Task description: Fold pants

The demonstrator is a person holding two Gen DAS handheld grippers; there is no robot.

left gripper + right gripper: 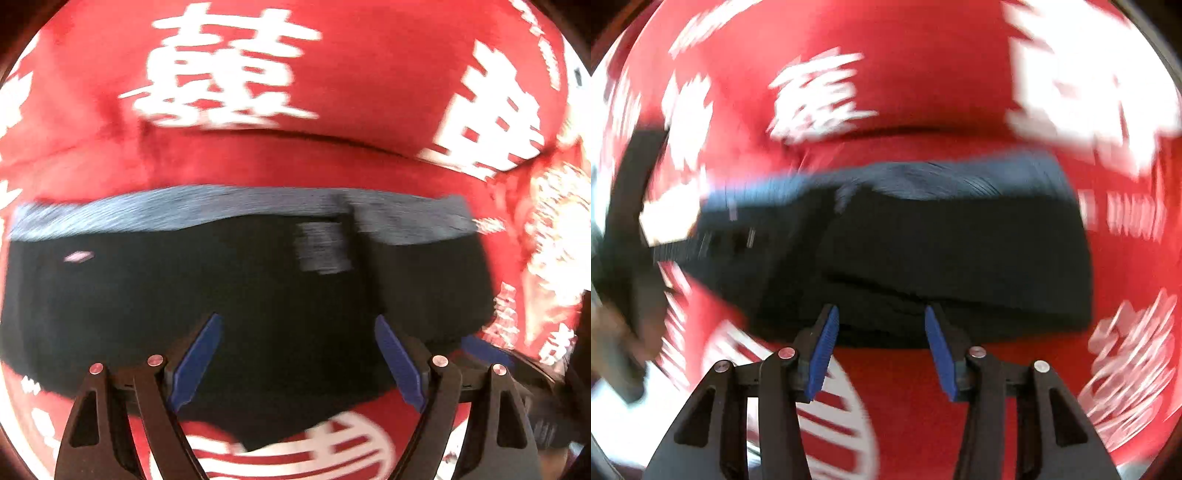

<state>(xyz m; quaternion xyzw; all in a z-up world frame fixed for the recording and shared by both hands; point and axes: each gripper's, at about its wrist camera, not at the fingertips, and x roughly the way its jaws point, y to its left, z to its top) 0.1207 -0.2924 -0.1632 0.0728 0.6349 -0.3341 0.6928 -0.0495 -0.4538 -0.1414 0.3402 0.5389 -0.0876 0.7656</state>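
Dark, nearly black pants [258, 288] lie folded into a compact block on a red cloth, with a grey-blue band [240, 206] along their far edge. My left gripper [298, 321] hovers over the block with its blue pads wide apart and nothing between them. In the right wrist view the same pants [942, 251] fill the middle, blurred. My right gripper [881, 310] stands open over their near edge, and no fabric is pinched between its pads. A dark blurred shape at the left of that view [628, 229] looks like the other gripper.
A red cloth with large white characters [369, 74] covers the whole surface under the pants and extends on all sides [923, 74]. It is wrinkled at the right [546, 229]. Part of a black and blue tool [517, 369] shows at the lower right.
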